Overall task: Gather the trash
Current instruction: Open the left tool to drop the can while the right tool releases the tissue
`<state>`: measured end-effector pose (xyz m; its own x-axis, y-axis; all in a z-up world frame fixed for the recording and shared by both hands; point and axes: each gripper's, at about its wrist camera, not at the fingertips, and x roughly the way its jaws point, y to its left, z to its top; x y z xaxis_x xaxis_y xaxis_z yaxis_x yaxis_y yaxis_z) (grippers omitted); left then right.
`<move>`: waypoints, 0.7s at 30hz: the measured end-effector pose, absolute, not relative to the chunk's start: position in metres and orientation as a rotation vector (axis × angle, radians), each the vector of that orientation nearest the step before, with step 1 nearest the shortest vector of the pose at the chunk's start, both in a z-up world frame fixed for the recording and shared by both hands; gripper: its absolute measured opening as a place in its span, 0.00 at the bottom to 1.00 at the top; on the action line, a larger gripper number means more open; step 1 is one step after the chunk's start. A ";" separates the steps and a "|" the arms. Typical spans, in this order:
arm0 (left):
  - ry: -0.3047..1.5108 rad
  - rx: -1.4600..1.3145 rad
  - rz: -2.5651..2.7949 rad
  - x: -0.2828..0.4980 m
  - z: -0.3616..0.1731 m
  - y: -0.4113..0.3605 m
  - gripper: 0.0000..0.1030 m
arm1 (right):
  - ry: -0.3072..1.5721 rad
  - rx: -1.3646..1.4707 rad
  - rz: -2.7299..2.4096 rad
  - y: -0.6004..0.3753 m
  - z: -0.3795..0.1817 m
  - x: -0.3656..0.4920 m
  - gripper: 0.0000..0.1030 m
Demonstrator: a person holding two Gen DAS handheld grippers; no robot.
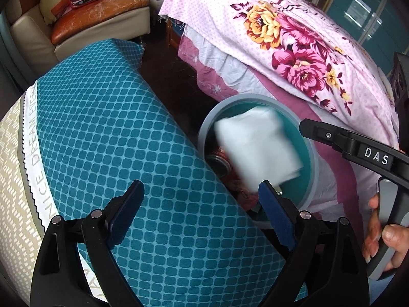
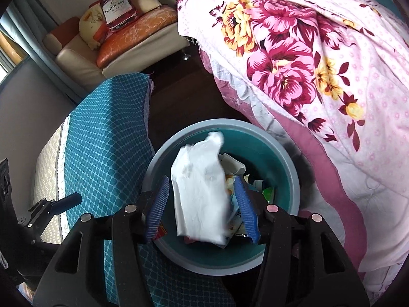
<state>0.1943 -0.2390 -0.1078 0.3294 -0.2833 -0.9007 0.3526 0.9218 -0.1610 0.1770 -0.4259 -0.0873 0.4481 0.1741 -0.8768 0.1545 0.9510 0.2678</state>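
A round teal bin with a grey rim (image 2: 291, 163) stands on the dark floor between two beds; it also shows in the left wrist view (image 1: 313, 153). A white tissue (image 2: 202, 192) is blurred in the air over the bin's mouth, between the open fingers of my right gripper (image 2: 203, 208) and apart from both pads. It also shows in the left wrist view (image 1: 258, 148). Cartons and wrappers (image 2: 255, 179) lie in the bin, and a can (image 1: 217, 165) too. My left gripper (image 1: 202, 215) is open and empty above the teal mattress (image 1: 115, 140), left of the bin.
A bed with a pink floral sheet (image 2: 319, 64) is to the right of the bin. The teal mattress (image 2: 107, 133) is on its left. A cream sofa with cushions and a Hennessy bottle pillow (image 2: 116, 7) stands at the back. The dark floor strip runs between the beds.
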 end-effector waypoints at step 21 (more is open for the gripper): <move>1.095 0.029 -0.330 0.149 -0.061 -0.196 0.90 | 1.080 0.171 0.022 -0.395 -0.037 0.123 0.93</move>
